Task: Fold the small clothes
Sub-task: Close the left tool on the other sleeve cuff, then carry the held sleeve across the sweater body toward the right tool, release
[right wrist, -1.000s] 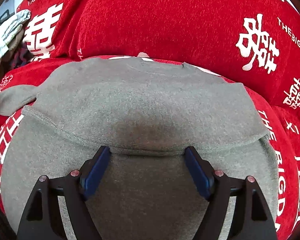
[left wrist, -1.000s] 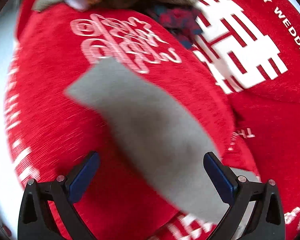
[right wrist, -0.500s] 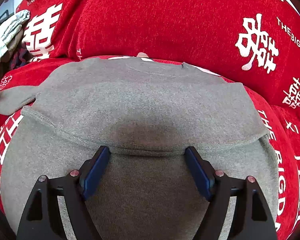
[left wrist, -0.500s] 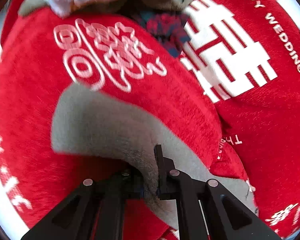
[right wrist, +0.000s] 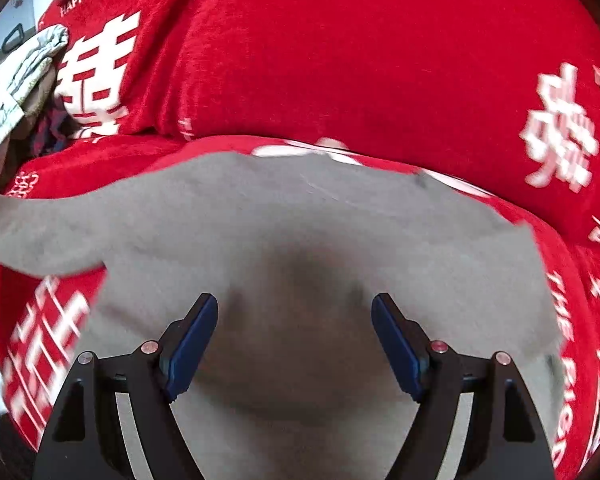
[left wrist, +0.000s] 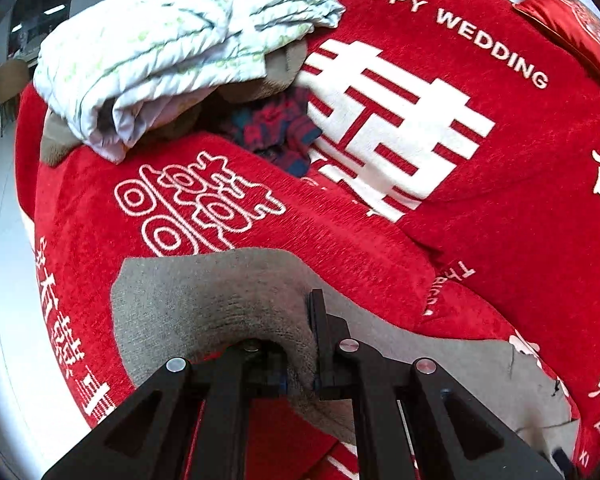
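Grey knit on bright red: that is the whole picture here. Far left in the left wrist view, a heap of other laundry [left wrist: 172, 52] sits piled at the back of the red sofa cover [left wrist: 500, 208], a pale printed piece on top with something plaid tucked under it, parked well apart from the work, presumably waiting its turn.

Moving in, the left tool [left wrist: 300, 364] is clamped tight on the sleeve [left wrist: 220, 300] of the grey top, jaws pinched together with a ridge of fabric bunched up between them. The grip sits partway along the sleeve rather than at the cuff, and that reads as deliberate: enough cloth in hand to carry the sleeve across the body in one sweep without it flopping.

Across to the right wrist view, the grey top [right wrist: 300, 220] lies spread flat on the seat cushion, its far edge near the backrest, that same sleeve trailing off to the left edge of the frame. The right tool [right wrist: 294, 344] hangs over the middle of the garment with its jaws spread wide and nothing between the blue pads [right wrist: 190, 344]. Whether the tips press on the cloth I cannot tell. My read is that it waits there to pin the body down or catch the fold line as the sleeve arrives. The risk: the pull could drag the whole top sideways on that plush cover.
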`<state>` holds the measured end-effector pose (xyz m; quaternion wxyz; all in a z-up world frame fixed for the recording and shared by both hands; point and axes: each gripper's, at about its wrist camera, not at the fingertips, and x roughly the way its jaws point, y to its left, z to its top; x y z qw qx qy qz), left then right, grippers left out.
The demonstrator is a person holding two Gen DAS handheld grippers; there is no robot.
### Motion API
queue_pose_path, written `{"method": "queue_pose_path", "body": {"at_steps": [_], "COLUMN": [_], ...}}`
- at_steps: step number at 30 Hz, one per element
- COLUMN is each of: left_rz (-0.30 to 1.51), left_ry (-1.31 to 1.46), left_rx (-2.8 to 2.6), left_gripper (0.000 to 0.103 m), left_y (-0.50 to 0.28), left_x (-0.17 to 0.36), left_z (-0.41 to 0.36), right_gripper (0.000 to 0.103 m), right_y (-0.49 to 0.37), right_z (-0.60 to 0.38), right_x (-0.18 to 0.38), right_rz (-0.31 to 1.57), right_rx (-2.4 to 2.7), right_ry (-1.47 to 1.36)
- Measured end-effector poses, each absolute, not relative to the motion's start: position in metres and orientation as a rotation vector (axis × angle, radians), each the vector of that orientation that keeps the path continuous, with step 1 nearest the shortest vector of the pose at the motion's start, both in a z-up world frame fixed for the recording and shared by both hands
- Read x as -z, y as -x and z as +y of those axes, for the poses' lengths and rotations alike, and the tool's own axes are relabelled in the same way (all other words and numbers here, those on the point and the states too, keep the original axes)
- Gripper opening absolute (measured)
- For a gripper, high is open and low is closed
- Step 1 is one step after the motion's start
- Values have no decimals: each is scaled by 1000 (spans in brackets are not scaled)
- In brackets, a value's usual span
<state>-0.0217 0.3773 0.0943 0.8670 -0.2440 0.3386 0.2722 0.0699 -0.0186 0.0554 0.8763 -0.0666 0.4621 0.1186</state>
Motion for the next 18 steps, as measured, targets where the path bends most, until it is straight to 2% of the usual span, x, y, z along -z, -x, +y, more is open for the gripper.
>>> {"method": "queue_pose_path", "body": {"at_steps": [7,10,18], "left_rz": [724,729,768], "left_ry": [461,440,393], "left_rx": [-554,-528,-453], "left_gripper": [9,9,9], "left_y": [14,11,-15], "left_x": [-115,-124,-131], "left_z": [362,353,301], "right_gripper": [83,83,84], "right_y": [-118,-114,-93], "right_z": [59,78,-12], "right_x": [-16,-17,-41], "right_rz": [1132,1087,1034], "right_rx": [-303,-305,-246], "right_ry": [144,249,100]}}
